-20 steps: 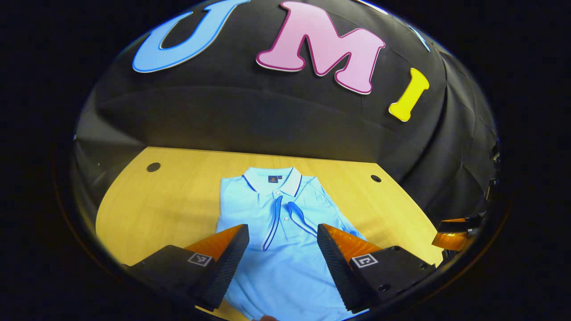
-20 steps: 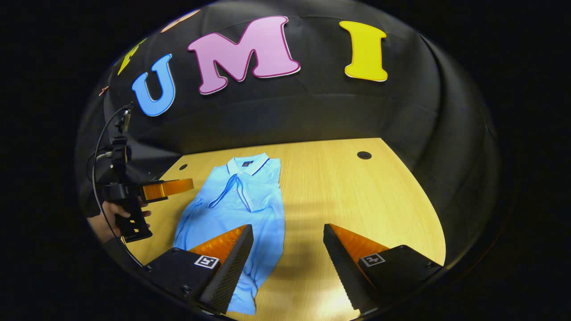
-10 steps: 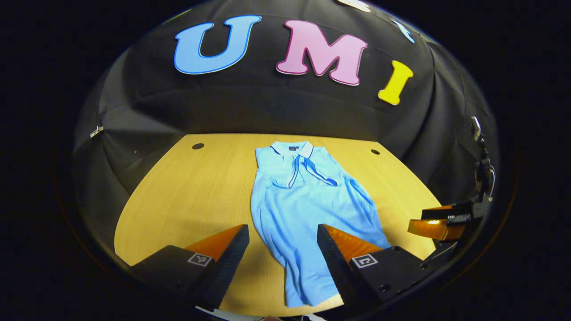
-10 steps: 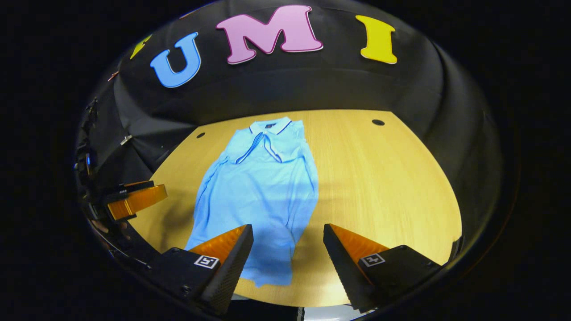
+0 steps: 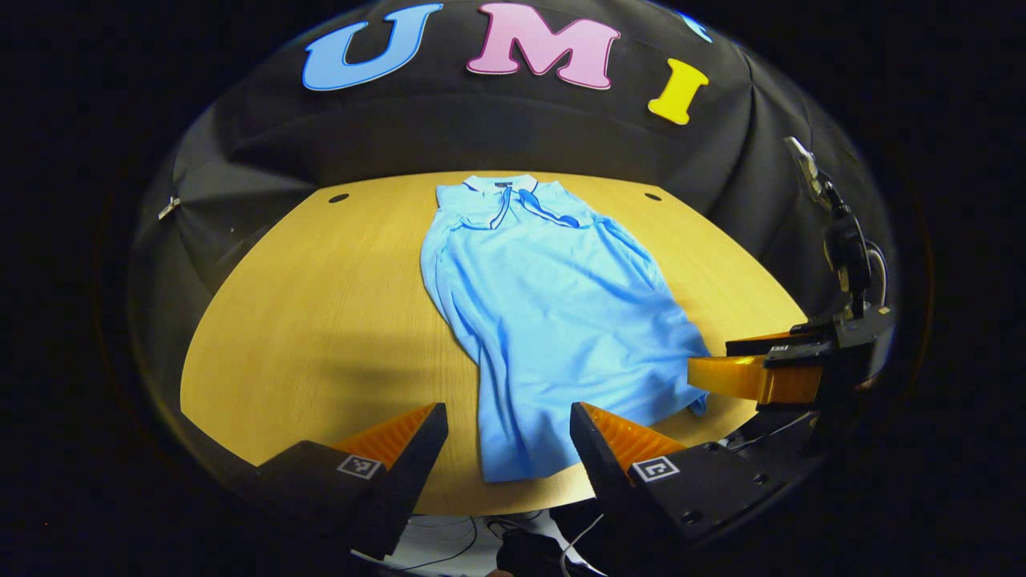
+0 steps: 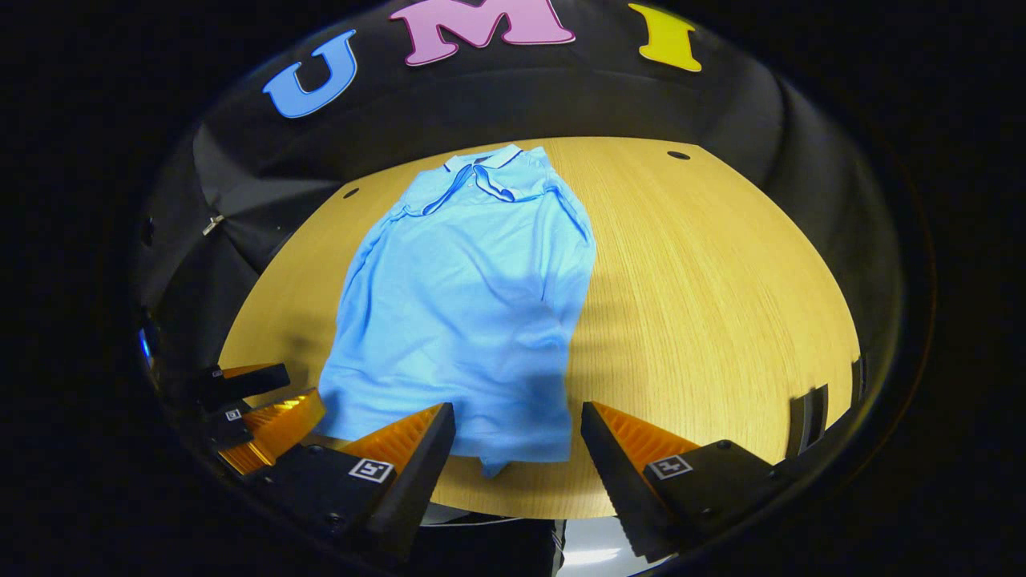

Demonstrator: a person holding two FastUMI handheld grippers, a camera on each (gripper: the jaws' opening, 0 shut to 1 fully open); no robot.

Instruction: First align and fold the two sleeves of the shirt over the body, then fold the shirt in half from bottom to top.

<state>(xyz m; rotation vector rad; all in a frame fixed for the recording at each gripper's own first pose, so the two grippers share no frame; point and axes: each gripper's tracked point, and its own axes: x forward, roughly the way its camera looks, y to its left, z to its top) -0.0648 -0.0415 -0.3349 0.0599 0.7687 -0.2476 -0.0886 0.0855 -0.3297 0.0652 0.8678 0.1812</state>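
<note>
A light blue polo shirt [image 5: 553, 312] lies flat on the wooden table [image 5: 321, 304], collar at the far side and hem toward me. Both sleeves are folded in over its body. In the left gripper view my left gripper [image 5: 505, 445] stands open above the near edge, with the left corner of the hem showing between its fingers. In the right gripper view my right gripper [image 6: 517, 445] is open too, above the right part of the hem of the shirt [image 6: 473, 296]. Neither gripper holds cloth. The left gripper [image 6: 256, 405] also appears low at the left of that view.
Small dark holes [image 5: 338, 197] [image 5: 653, 196] mark the table's far corners. The right half of the table [image 6: 705, 280] is bare wood. Black cloth walls close the back and sides. Below the near edge, cables [image 5: 481, 545] lie on a pale floor.
Both grippers have drawn back from over the shirt's chest to the near edge of the table. The whole shirt down to its hem now shows. Both stayed open.
</note>
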